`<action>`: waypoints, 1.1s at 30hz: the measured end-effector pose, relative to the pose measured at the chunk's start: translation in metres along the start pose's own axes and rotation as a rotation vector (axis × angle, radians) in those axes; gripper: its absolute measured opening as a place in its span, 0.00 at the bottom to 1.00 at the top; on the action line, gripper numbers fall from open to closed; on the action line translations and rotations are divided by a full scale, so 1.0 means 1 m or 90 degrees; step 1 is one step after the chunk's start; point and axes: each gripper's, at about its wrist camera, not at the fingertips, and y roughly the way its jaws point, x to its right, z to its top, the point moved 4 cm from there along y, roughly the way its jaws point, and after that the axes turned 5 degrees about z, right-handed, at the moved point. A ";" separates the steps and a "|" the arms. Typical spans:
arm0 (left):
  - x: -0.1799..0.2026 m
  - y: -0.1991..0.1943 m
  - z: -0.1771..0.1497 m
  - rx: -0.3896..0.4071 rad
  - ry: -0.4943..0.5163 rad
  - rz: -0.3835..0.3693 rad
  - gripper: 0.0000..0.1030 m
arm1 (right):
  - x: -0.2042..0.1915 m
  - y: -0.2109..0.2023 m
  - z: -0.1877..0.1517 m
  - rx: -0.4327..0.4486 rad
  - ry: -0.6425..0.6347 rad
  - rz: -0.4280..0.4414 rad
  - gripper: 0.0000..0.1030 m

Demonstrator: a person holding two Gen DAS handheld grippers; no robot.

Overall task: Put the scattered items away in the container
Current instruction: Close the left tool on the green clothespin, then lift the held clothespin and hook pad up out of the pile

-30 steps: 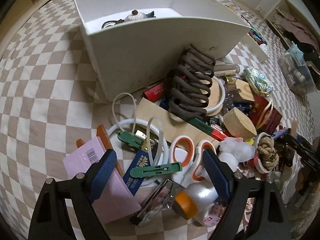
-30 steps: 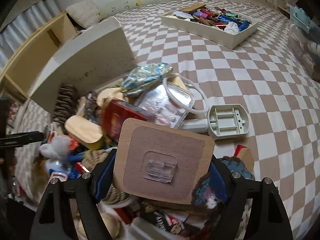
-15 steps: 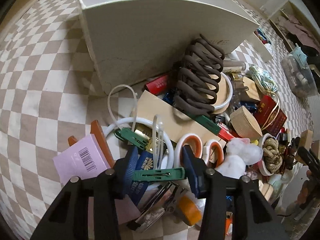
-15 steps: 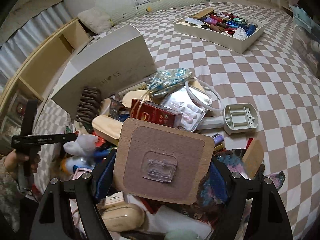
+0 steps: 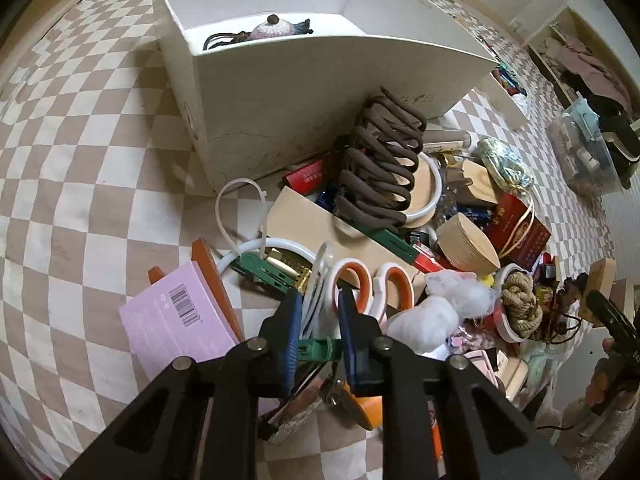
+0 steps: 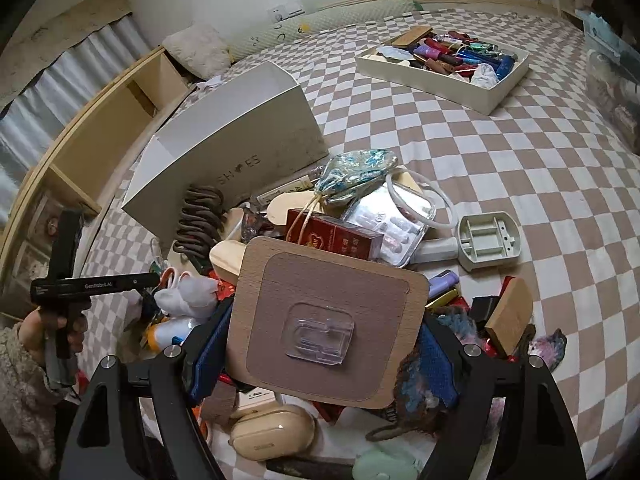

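**Clutter pile beside white box: holdings at both grippers**

Green clip: lies crosswise between the blue pads of the left gripper, at the near edge of the pile. The jaws are closing on it; whether the pads already press it cannot be told. White flat pieces stand in the same gap, just above the clip.

Wooden plaque: rounded square with a clear plastic hook stuck at its centre, clamped by its side edges between the pads of the right gripper, jaws set wide. It is held above the pile, face toward the camera.

Box: white, open-topped, standing on the checked cloth directly behind the pile. A knitted piece and a dark cord lie inside on its floor. In the right view its side reads "SH ES".

Around the left gripper: orange-handled scissors just beyond the pads; pink pad to the left; white ring with a second green clip over it; white fluff to the right; brown hair claw leaning against the box.

Around the right gripper: red carton just behind the plaque; patterned pouch; clear case; grey plastic base on bare cloth to the right; beige case beneath.

Far ground: shallow tray of small items, well apart from the pile.
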 end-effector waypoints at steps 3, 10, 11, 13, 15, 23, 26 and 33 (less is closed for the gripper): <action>0.002 -0.003 0.000 0.001 0.002 -0.009 0.14 | -0.002 -0.001 -0.001 0.002 0.003 0.004 0.80; 0.009 -0.012 -0.002 0.007 0.014 -0.026 0.09 | -0.009 -0.014 0.003 0.017 0.004 0.018 0.80; 0.010 -0.013 -0.002 0.008 0.016 -0.028 0.08 | -0.010 -0.015 0.004 0.019 0.005 0.021 0.80; 0.012 -0.014 -0.003 0.009 0.017 -0.035 0.04 | -0.012 -0.019 0.006 0.024 0.006 0.027 0.80; 0.014 -0.018 -0.004 0.012 0.019 -0.044 0.04 | -0.015 -0.022 0.007 0.030 0.005 0.031 0.80; 0.016 -0.035 -0.001 0.036 0.018 -0.065 0.04 | -0.027 -0.034 0.012 0.048 0.000 0.048 0.80; 0.016 -0.041 0.000 0.046 0.015 -0.075 0.04 | -0.033 -0.037 0.015 0.054 -0.006 0.055 0.80; 0.020 -0.066 0.003 0.088 0.016 -0.103 0.04 | -0.044 -0.053 0.024 0.083 -0.008 0.085 0.80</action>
